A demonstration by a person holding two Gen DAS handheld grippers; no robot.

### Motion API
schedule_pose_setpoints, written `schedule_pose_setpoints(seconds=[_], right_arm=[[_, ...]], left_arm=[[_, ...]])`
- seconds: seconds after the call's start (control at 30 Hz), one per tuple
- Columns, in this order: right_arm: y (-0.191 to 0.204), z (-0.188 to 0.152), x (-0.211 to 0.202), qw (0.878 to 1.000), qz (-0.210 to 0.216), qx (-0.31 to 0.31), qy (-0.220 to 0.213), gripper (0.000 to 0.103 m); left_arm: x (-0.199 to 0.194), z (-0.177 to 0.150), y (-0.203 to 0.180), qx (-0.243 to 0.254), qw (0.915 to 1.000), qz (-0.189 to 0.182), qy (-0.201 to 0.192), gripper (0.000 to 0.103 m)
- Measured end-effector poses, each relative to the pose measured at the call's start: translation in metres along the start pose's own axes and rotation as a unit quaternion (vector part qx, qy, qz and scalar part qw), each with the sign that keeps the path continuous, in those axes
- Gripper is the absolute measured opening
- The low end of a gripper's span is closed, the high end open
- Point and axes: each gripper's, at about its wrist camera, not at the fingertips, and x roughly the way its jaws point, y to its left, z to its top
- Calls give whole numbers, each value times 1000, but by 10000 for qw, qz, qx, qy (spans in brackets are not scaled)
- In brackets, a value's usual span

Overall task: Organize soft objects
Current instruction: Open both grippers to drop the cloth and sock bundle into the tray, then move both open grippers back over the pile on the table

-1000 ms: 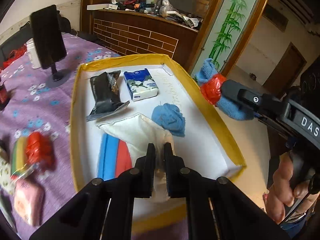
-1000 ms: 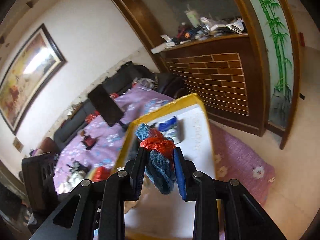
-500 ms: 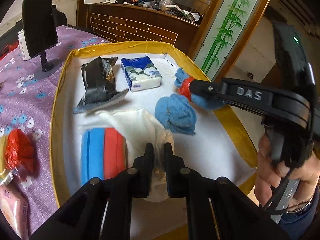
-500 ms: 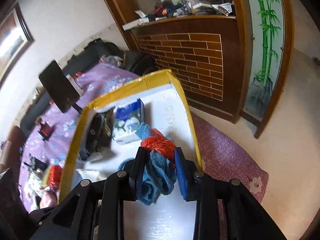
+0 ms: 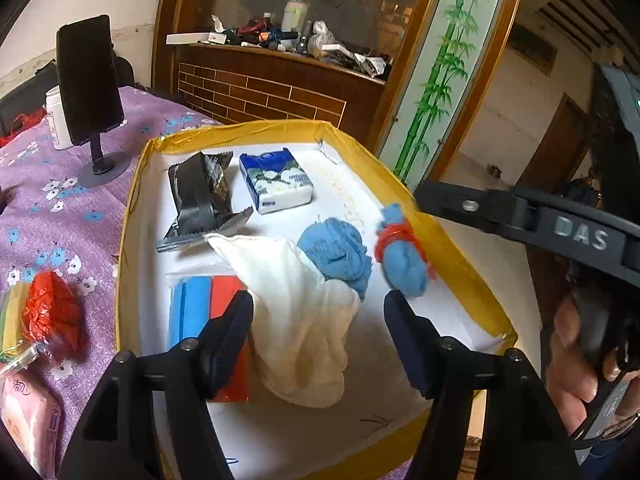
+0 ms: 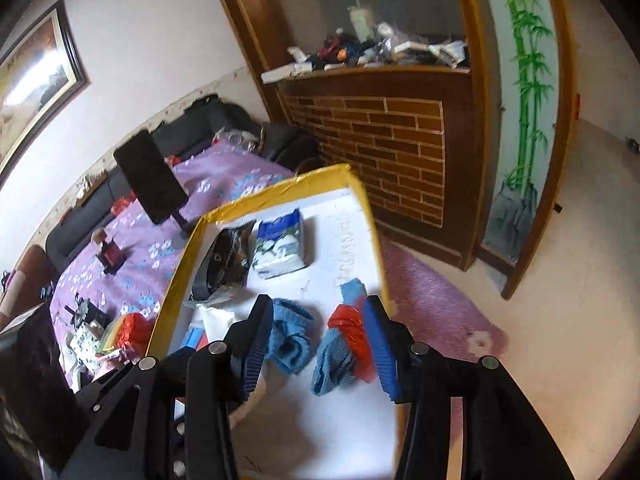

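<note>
My left gripper [image 5: 318,316] is opening, jaws wide apart, gripping nothing. The white cloth [image 5: 296,300] lies between them on the tray [image 5: 132,216] floor, draped partly over the blue-and-red pack [image 5: 204,300], nearer my left finger. My right gripper [image 6: 316,336] is opening too. The tied blue cloth [image 6: 340,348], with its red band, sits between its jaws on the tray floor, close against the right pad; I can't tell if it still touches. The loose blue cloth [image 5: 336,252] lies just left of it, by the other finger. Tissue pack [image 5: 276,182] and black packet [image 5: 202,200] lie at the tray's far end.
</note>
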Motion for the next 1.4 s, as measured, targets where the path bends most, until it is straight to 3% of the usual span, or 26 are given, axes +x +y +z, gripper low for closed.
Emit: schedule_pose_setpoints(seconds=[0.33,0.47,0.67,0.87,1.03,1.4], right_arm=[[-10,4,-25,9976,394,506,-277,53],[-6,5,-36,9963,485,585,-407,53],[12,2,-45,9938,754,637,-514,59],[57,-12,-37,9925,1140,334,-302,59],[100,-24,-30,9890,1472,27,-168,59],[182,-70,-5,9801,1807,-683,447,59]], left_arm=[[-11,8,-3,-41,9997,212,-148,73],[-34,18,-4,-230,9994,121,-245,78],[-72,15,7,-346,9990,170,-230,79],[-119,-5,36,-585,9973,298,-323,79],[-160,-27,70,-812,9934,613,-526,79],[-204,-87,131,-1340,9844,1033,-473,79]])
